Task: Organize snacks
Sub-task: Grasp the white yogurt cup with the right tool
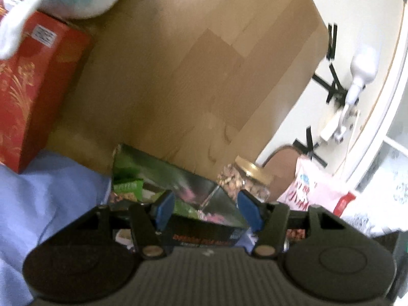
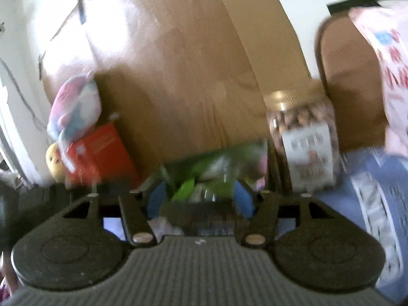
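- Left wrist view: your left gripper point(image 1: 206, 210) stands half open around the box point(image 1: 204, 204) of snack packets on the blue cloth point(image 1: 51, 204); pads seem not to press, though blur leaves doubt.
- Right gripper point(image 2: 200, 200) is released above the same box point(image 2: 211, 178), nothing held.
- You seem to be loading the box; next, fetch the jar point(image 2: 303, 140).
- Only the right view shows the jar's label; only the left shows the white bottle point(image 1: 362, 74).

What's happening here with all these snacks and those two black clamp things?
A person is sorting snacks on a blue cloth with two hand-held grippers. The left gripper reaches toward a shiny open box holding green snack packets, its blue-padded fingers apart around the box's near end. The right gripper points at the same box, fingers apart, holding nothing. A clear nut jar with a gold lid stands beside it, a red carton further off.
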{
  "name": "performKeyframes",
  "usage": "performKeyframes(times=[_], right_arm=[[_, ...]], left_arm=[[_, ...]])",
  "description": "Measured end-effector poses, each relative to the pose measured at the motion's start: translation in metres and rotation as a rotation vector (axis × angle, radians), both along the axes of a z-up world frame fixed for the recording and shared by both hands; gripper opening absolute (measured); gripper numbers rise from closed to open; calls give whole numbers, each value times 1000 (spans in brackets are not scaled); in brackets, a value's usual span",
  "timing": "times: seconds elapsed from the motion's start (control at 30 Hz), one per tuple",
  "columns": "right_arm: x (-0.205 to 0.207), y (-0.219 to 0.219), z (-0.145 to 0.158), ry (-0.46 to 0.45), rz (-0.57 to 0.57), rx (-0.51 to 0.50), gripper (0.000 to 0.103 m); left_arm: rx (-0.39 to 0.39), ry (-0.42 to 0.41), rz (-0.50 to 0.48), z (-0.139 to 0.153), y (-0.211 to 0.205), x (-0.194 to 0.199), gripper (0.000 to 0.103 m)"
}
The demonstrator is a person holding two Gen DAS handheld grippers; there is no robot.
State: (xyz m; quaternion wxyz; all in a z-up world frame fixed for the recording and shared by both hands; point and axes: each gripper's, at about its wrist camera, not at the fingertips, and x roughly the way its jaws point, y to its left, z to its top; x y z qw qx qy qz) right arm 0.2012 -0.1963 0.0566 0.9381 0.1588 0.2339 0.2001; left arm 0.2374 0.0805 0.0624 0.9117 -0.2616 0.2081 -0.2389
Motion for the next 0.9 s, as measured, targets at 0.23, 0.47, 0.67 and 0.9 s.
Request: performKeyframes(times=[0.23, 0.47, 0.67, 0.9], right_arm=[[-31, 33, -12, 84, 117, -121, 72], [-12, 102, -17, 96, 287, -352, 88], [24, 139, -32, 172, 316, -465, 88], [44, 159, -52, 230, 344, -484, 69]], left_arm=[[23, 31, 77, 7, 13, -33, 58], [-10, 83, 191, -15, 48, -58, 63], [-38, 94, 235, -17, 65, -55, 63], [-56, 109, 192, -16, 61, -55, 63]])
